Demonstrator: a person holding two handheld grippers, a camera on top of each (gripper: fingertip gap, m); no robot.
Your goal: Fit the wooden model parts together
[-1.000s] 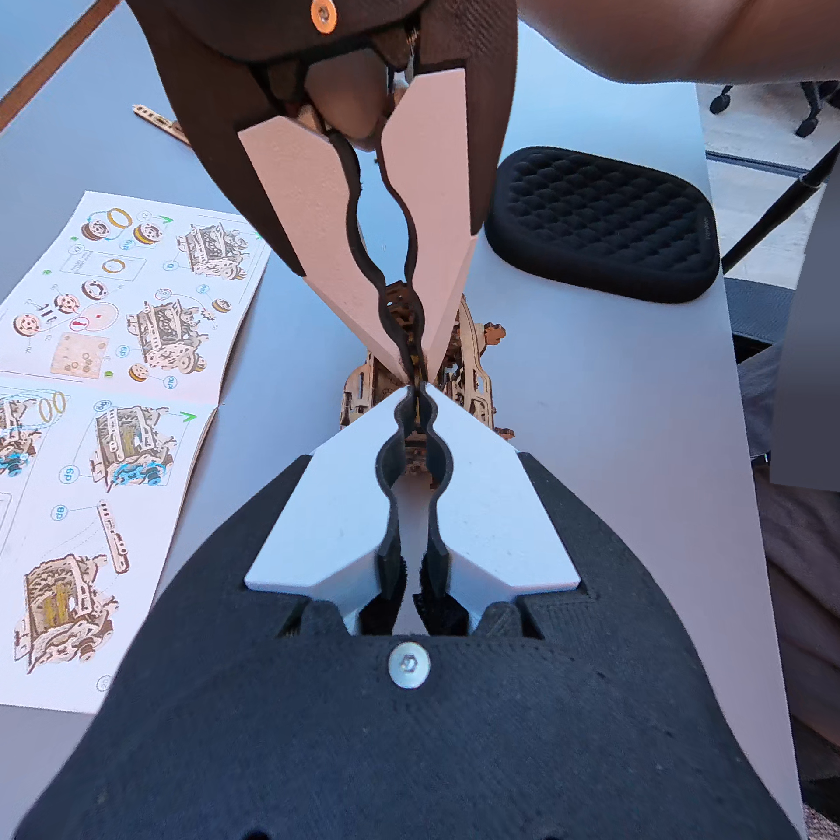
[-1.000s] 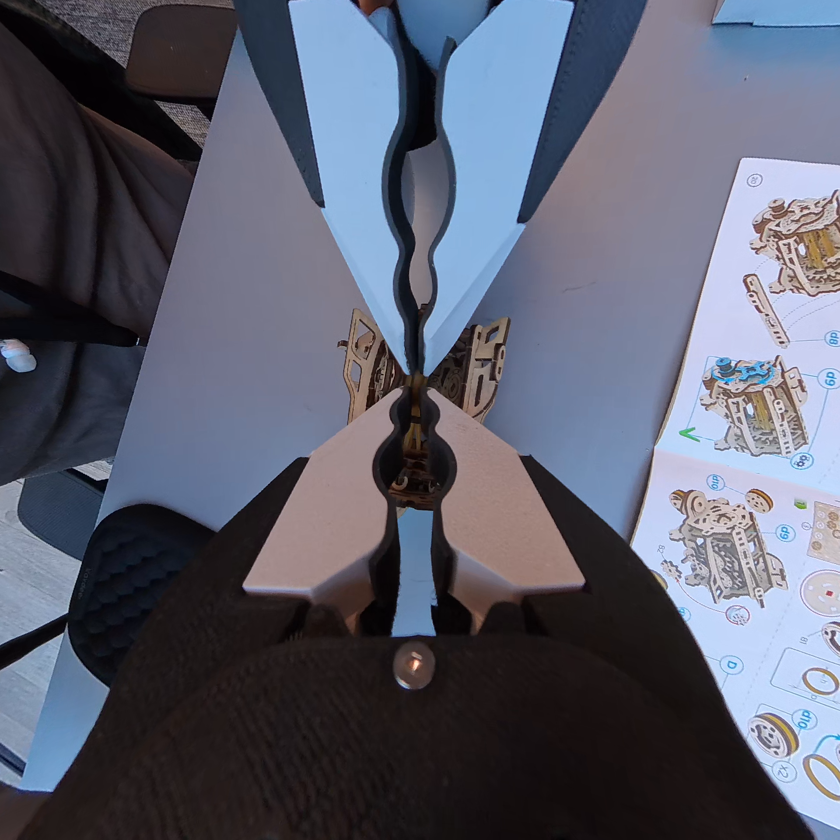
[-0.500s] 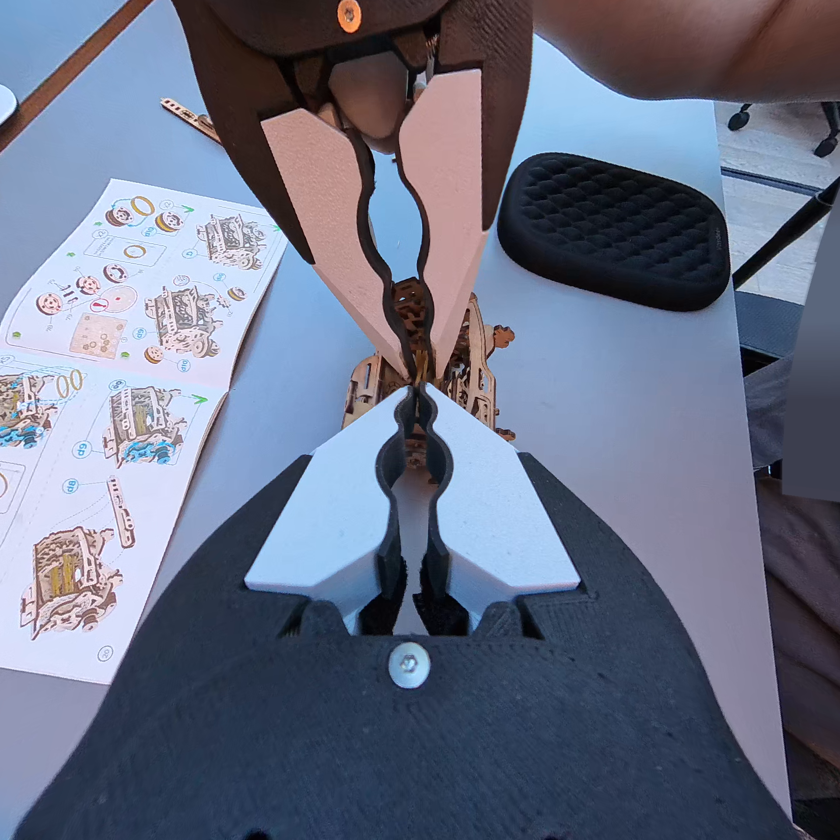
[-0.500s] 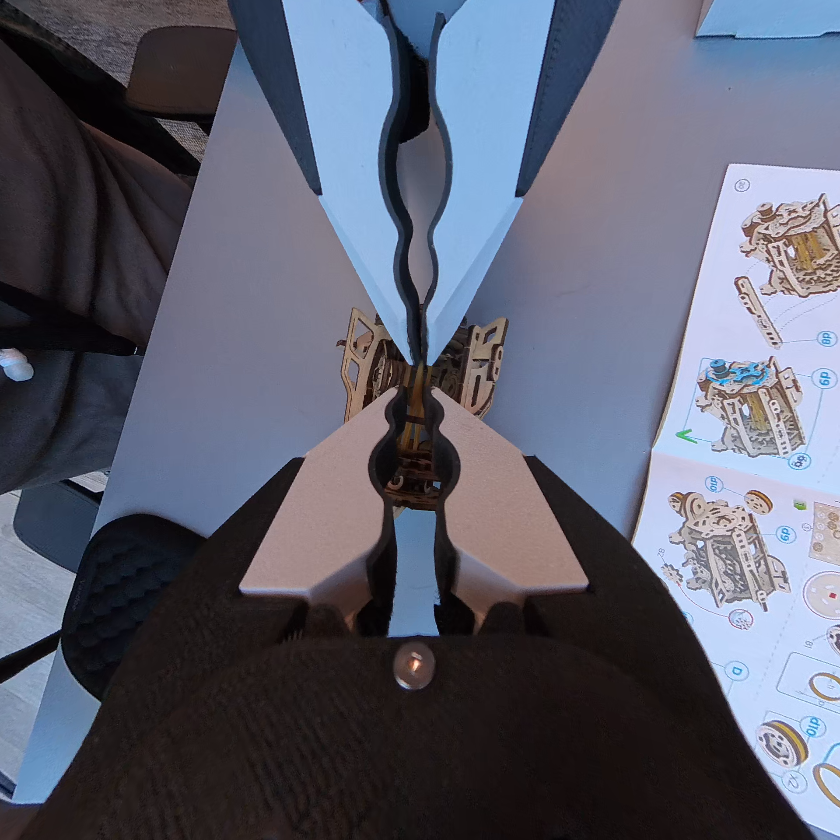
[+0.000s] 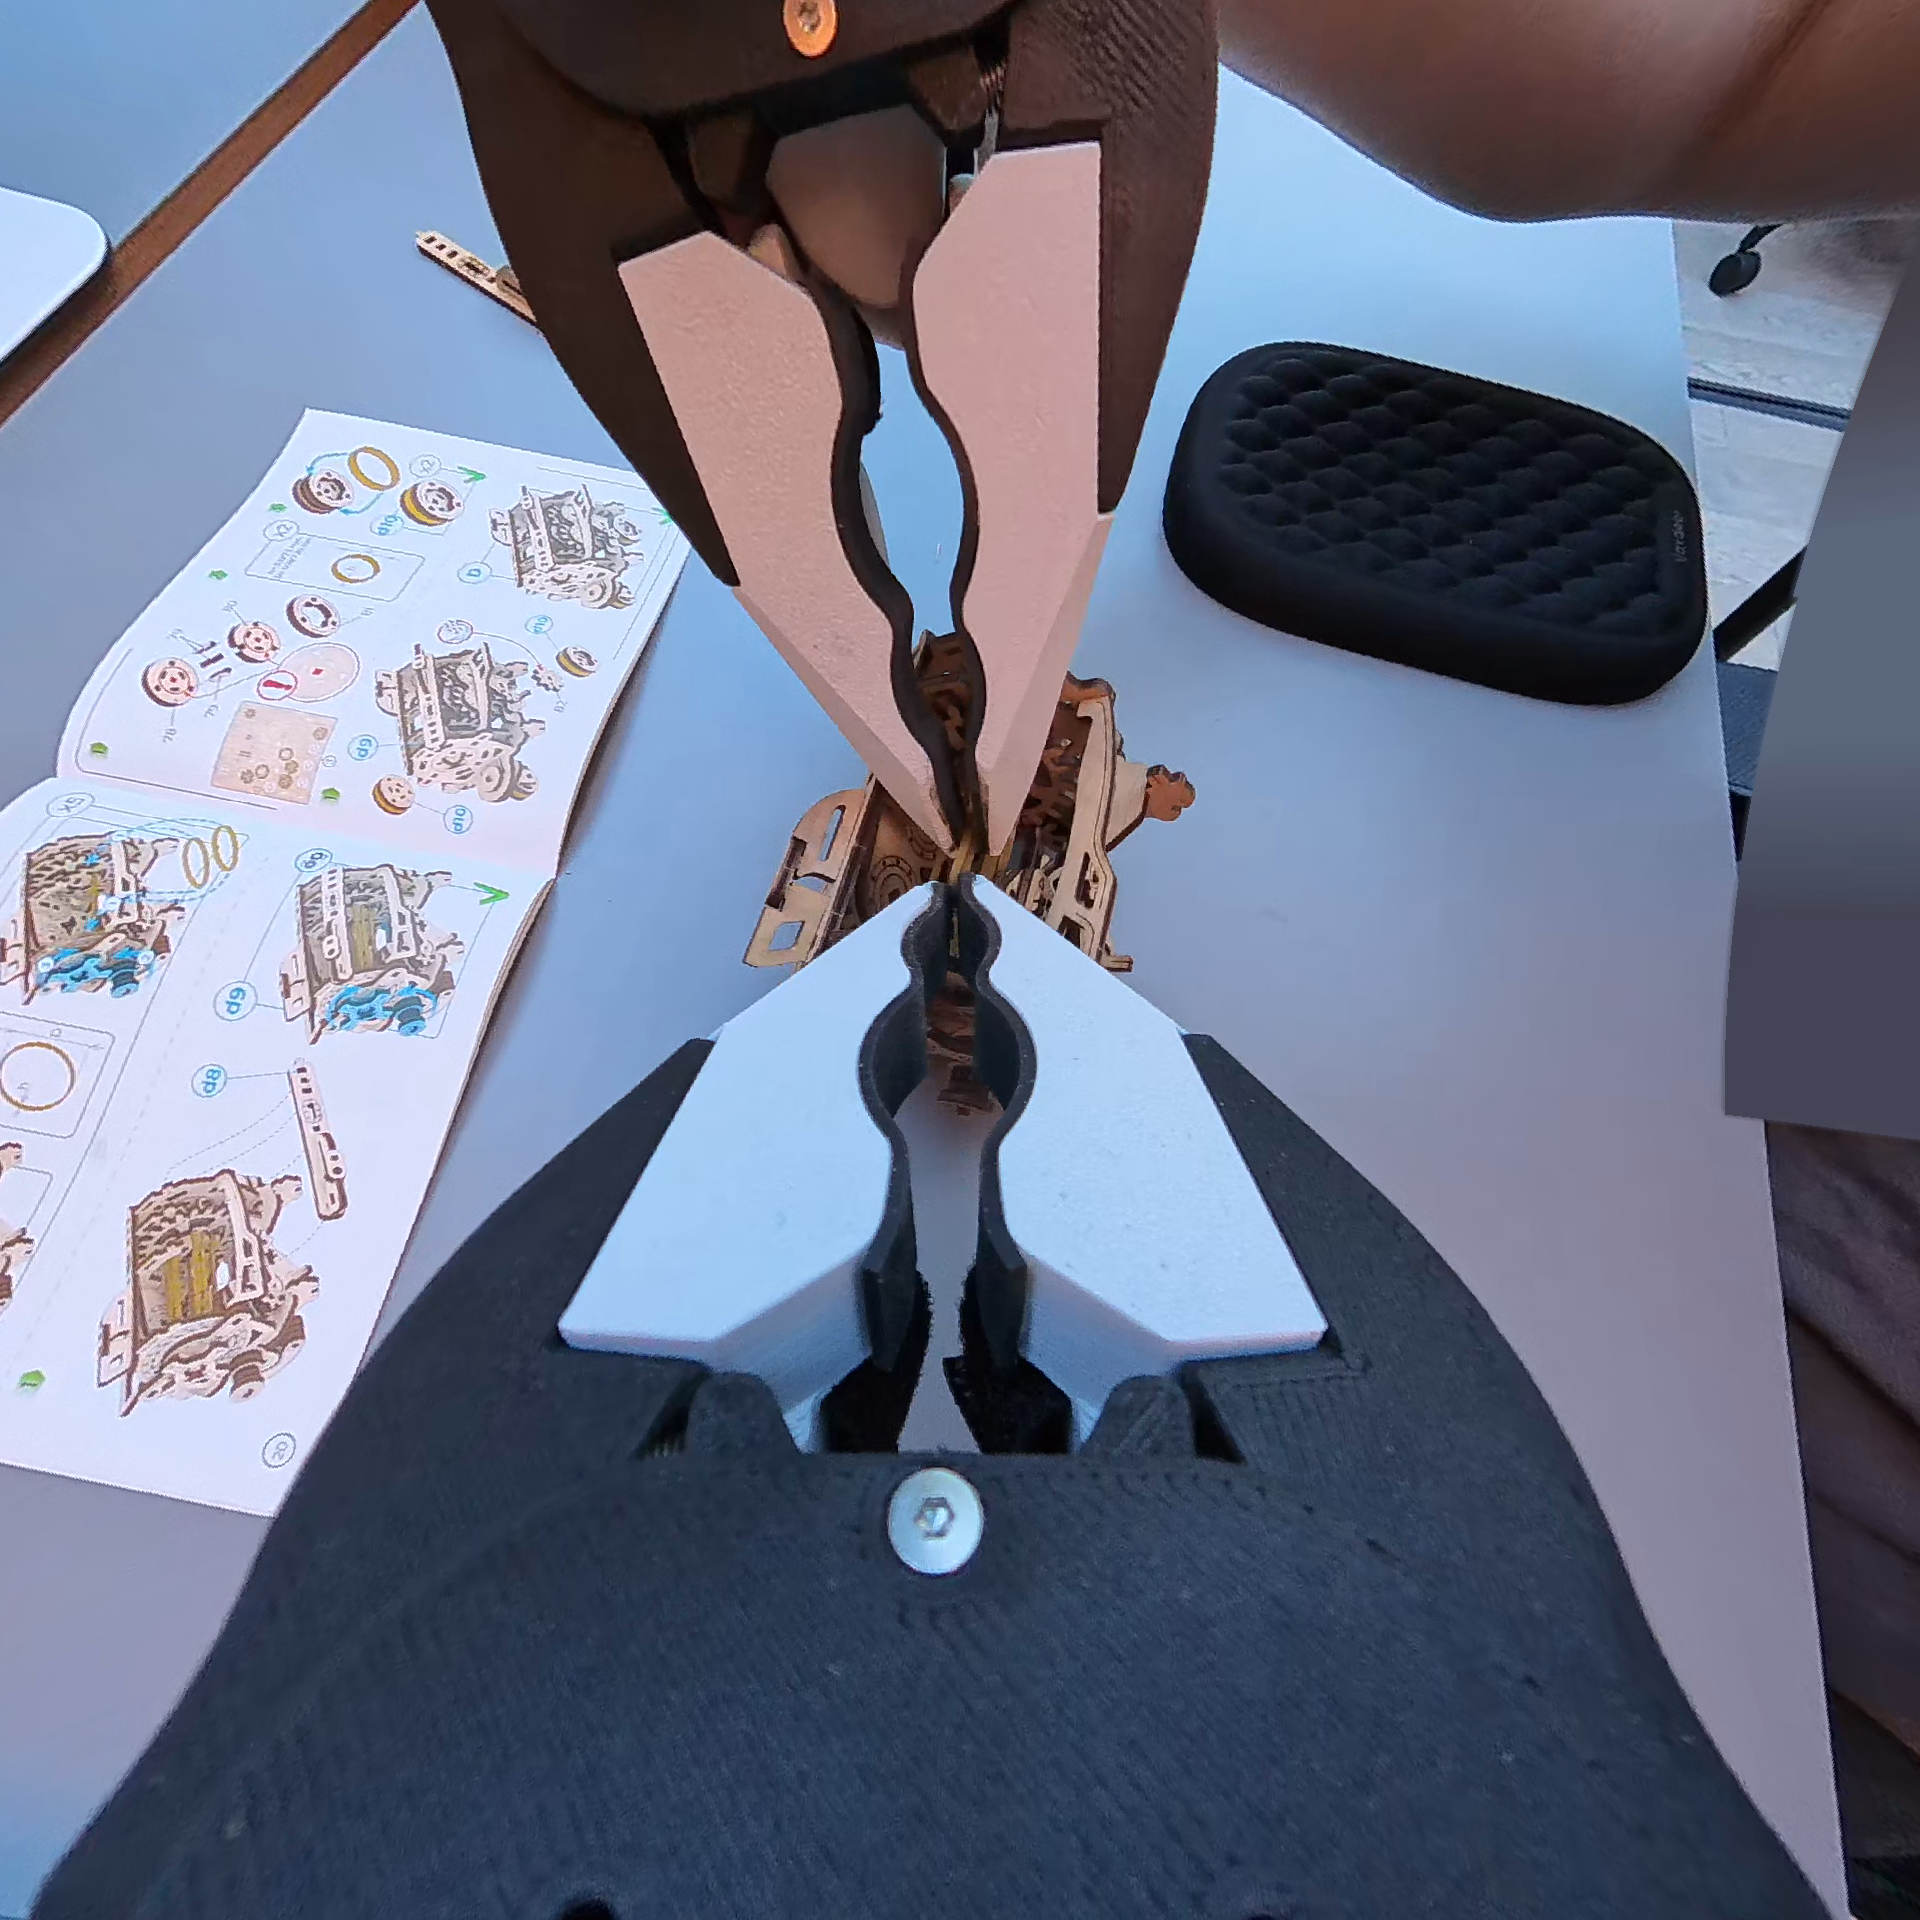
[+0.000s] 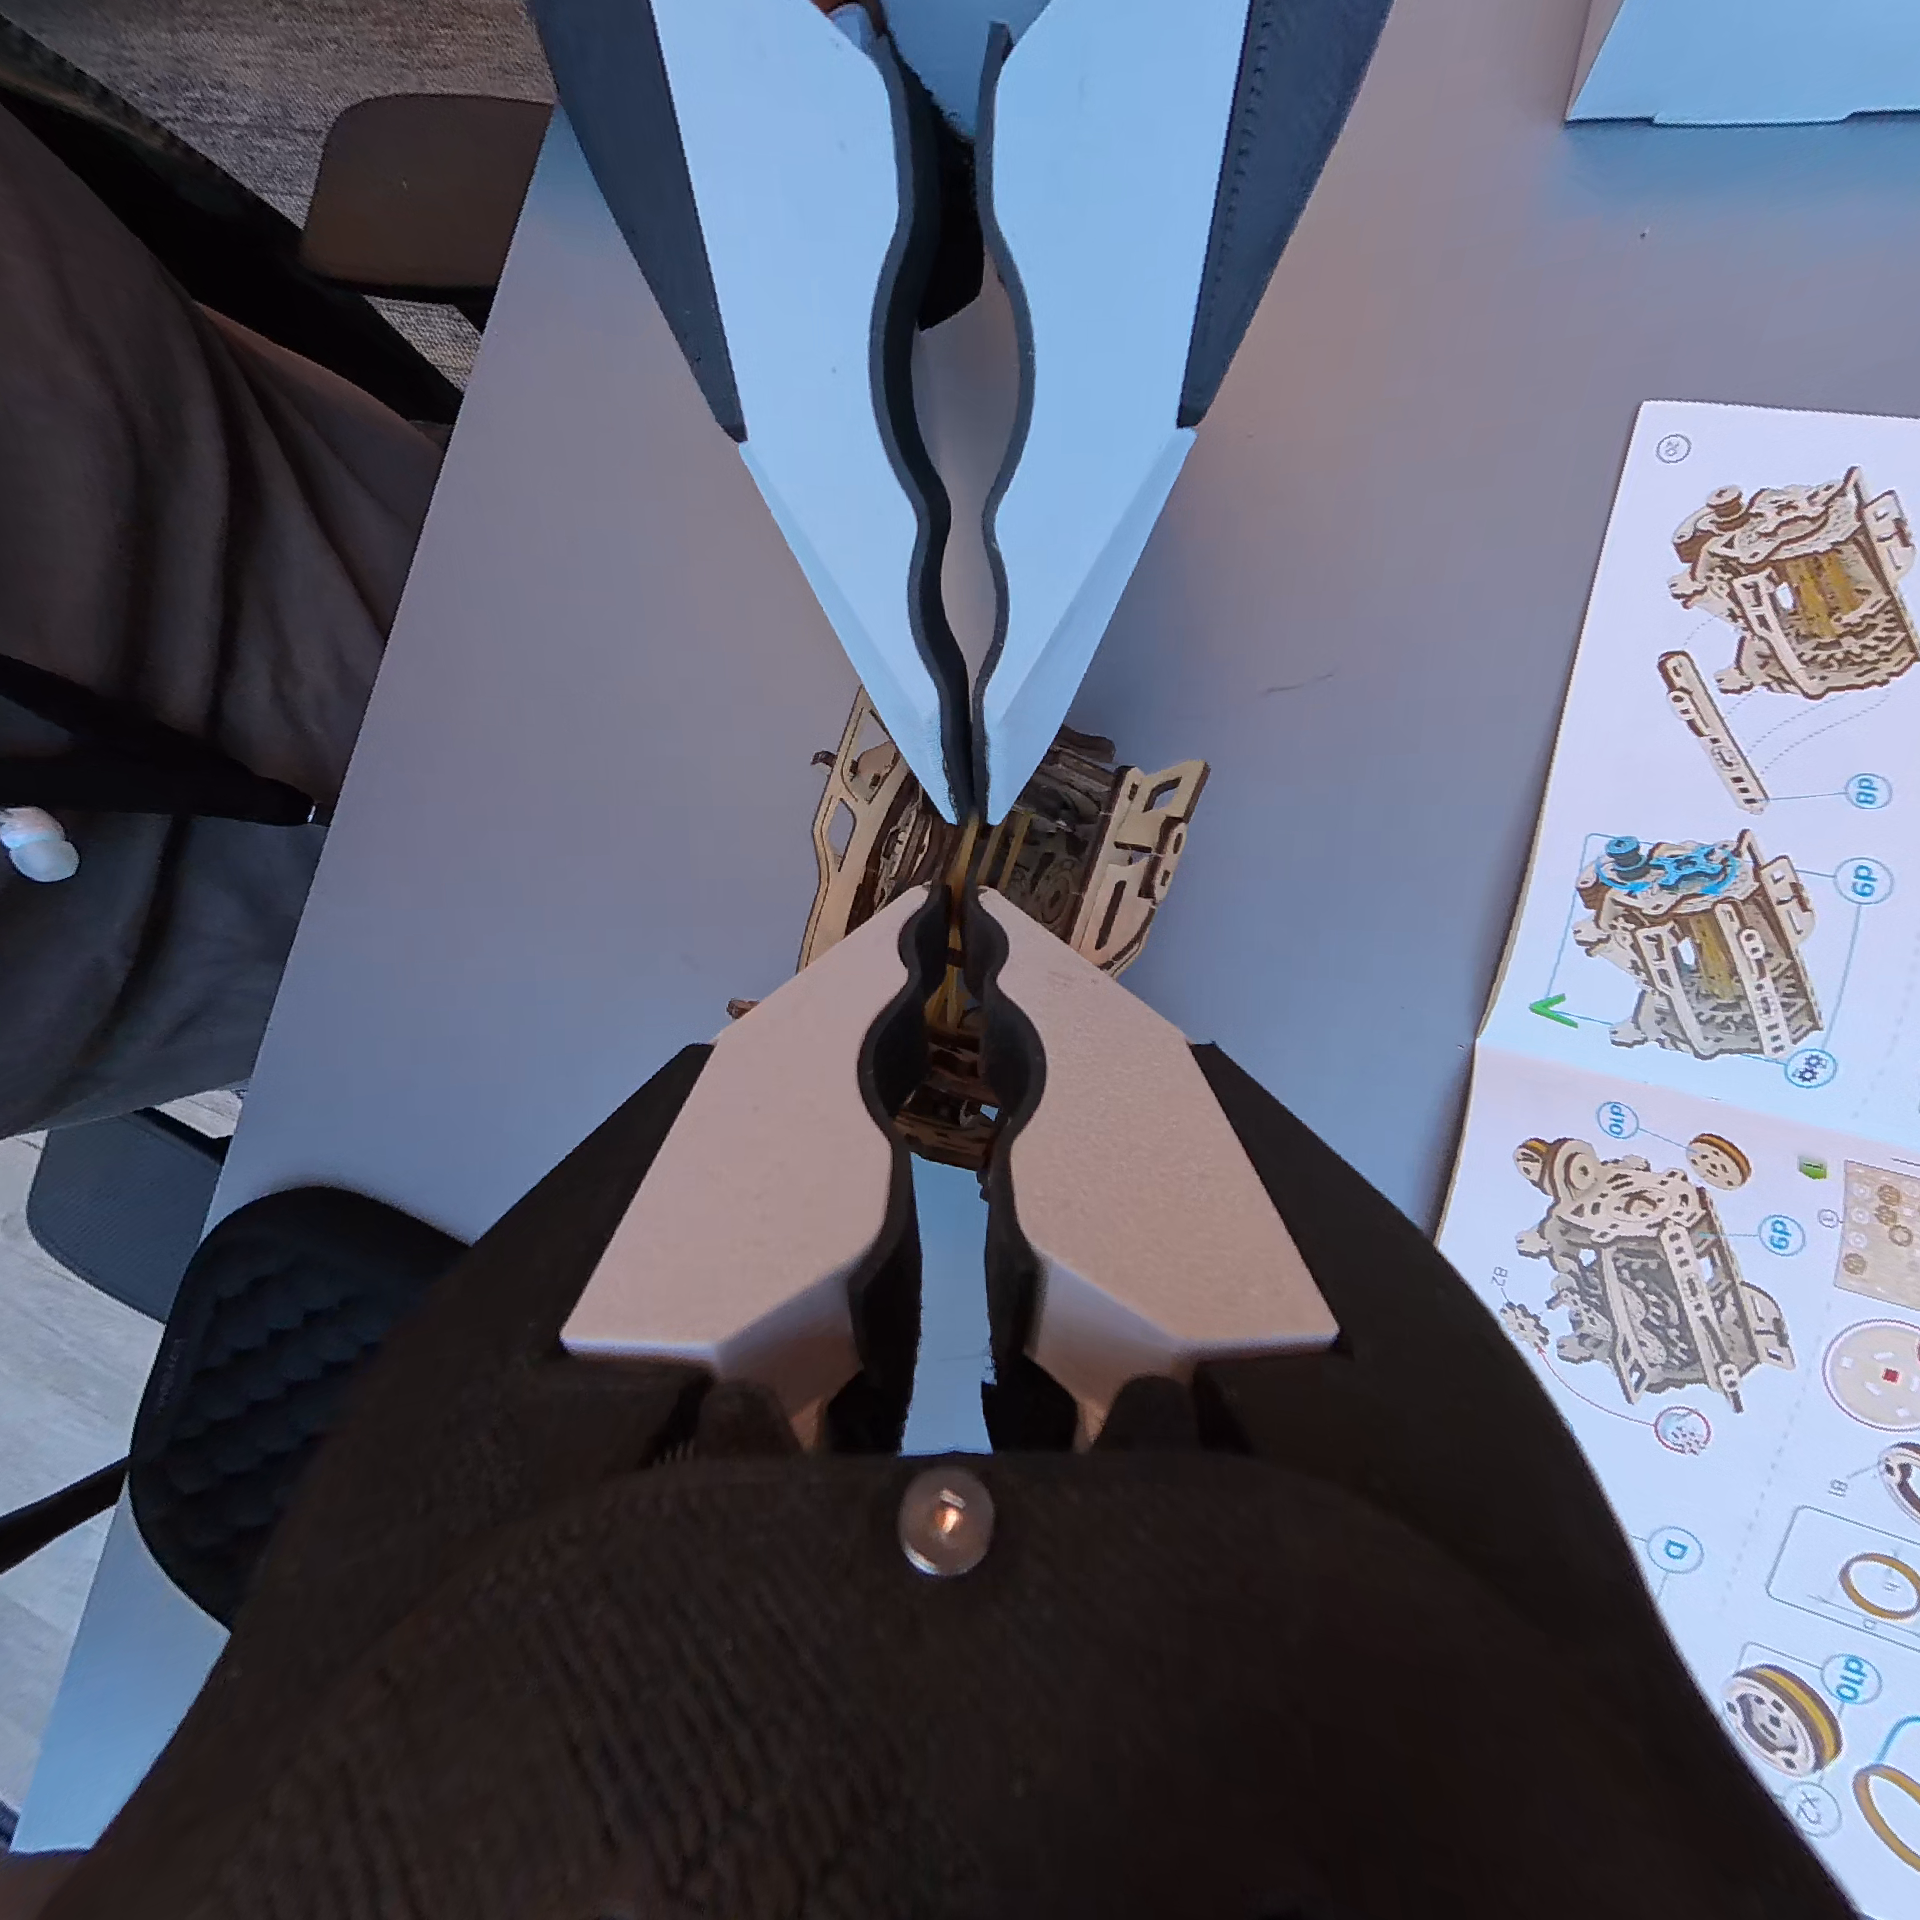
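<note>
A partly built wooden model [image 5: 831, 894] stands on the grey table [image 5: 1403, 1039]; it also shows in the right wrist view [image 6: 1127, 831]. My left gripper [image 5: 961, 890] and right gripper [image 6: 961, 896] meet tip to tip just above it. Both are shut on a thin yellowish piece [image 6: 954, 940] stretched between their tips, also seen in the left wrist view [image 5: 964, 847]. The right gripper [image 5: 961, 831] comes in from the far side in the left wrist view. The left gripper [image 6: 966, 808] does the same in the right wrist view. The grippers hide the middle of the model.
An open instruction booklet [image 5: 312, 831] lies beside the model, also in the right wrist view [image 6: 1714, 1039]. A black padded cushion [image 5: 1434, 520] sits at the table's edge. A loose wooden strip [image 5: 473, 270] lies farther off. A person's arm [image 5: 1558, 94] reaches in. The tips of both grippers are at nearly the same place.
Both grippers stay shut tip to tip over the model. The views have shifted a little, and the right gripper shows slightly farther right in the left wrist view.
</note>
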